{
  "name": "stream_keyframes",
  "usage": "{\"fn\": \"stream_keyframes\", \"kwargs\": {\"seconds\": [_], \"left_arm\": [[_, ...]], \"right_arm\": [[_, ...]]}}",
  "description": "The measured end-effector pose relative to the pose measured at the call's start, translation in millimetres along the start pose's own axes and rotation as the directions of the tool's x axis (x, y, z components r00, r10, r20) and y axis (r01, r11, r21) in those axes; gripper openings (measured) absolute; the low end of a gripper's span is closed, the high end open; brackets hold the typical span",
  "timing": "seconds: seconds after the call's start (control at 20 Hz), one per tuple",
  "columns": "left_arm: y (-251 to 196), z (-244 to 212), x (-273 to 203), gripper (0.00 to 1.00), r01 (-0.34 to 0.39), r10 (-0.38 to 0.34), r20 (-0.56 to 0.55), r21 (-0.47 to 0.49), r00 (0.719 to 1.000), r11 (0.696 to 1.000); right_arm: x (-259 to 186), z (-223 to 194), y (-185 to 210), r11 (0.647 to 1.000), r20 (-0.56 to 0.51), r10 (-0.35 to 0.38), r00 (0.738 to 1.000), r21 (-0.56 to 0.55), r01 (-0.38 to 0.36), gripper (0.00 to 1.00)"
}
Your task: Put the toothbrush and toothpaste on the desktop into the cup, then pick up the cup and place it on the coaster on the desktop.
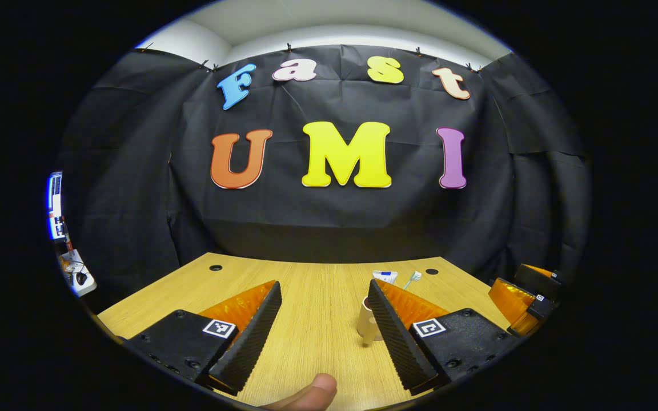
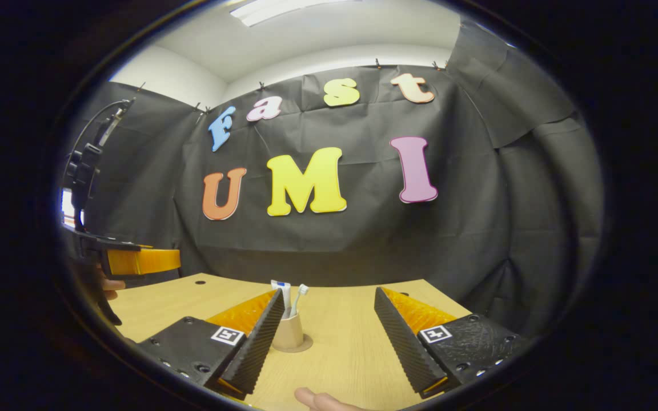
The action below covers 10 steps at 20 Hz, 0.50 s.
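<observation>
In the right gripper view a tan cup [image 2: 289, 334] stands upright on a round coaster [image 2: 305, 346] on the wooden desk [image 2: 340, 354]. A white toothpaste tube [image 2: 282, 294] and a toothbrush [image 2: 300, 297] stick up out of it. My right gripper [image 2: 329, 291] is open; the cup sits just beyond its left finger, untouched. In the left gripper view my left gripper [image 1: 324, 285] is open with bare desk between its fingers. Its right finger half hides the cup [image 1: 366, 325], above which the toothpaste [image 1: 385, 277] and toothbrush [image 1: 412, 278] poke out.
The right gripper [image 1: 526, 297] shows at the desk's far right edge, and the left gripper [image 2: 140, 261] hangs above the desk's left side. Cable holes [image 1: 215, 267] [image 1: 432, 272] mark the desk's back. A thumb [image 1: 309, 394] shows at the bottom.
</observation>
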<state>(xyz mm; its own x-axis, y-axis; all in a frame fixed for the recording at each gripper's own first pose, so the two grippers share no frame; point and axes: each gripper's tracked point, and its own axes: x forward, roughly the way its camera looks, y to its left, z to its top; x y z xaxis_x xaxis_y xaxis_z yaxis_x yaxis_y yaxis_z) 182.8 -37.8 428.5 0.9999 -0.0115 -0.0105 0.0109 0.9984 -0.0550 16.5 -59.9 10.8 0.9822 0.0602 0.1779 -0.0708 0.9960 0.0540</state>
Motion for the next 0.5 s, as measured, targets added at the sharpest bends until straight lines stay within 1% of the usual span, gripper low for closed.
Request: {"fn": "stream_keyframes", "kwargs": {"seconds": [0.1,0.3,0.5], "left_arm": [[2.2,-2.1,-2.7,0.96,-0.013,0.013,0.002,0.006,1.000,1.000],[4.8,-9.2,-7.6,0.96,0.003,-0.003,-0.002,0.009,1.000,1.000],[0.0,-23.8,-11.4,0.97,0.012,-0.012,-0.028,-0.011,1.000,1.000]], "right_arm": [[-2.8,1.3,1.3,1.000,0.004,-0.002,1.000,-0.006,0.002,0.95],[-5.2,-1.2,4.0,1.000,-0.001,-0.011,1.000,-0.027,0.011,0.95],[-6.7,-0.5,7.8,0.999,-0.002,-0.009,1.000,-0.039,0.009,0.95]]}}
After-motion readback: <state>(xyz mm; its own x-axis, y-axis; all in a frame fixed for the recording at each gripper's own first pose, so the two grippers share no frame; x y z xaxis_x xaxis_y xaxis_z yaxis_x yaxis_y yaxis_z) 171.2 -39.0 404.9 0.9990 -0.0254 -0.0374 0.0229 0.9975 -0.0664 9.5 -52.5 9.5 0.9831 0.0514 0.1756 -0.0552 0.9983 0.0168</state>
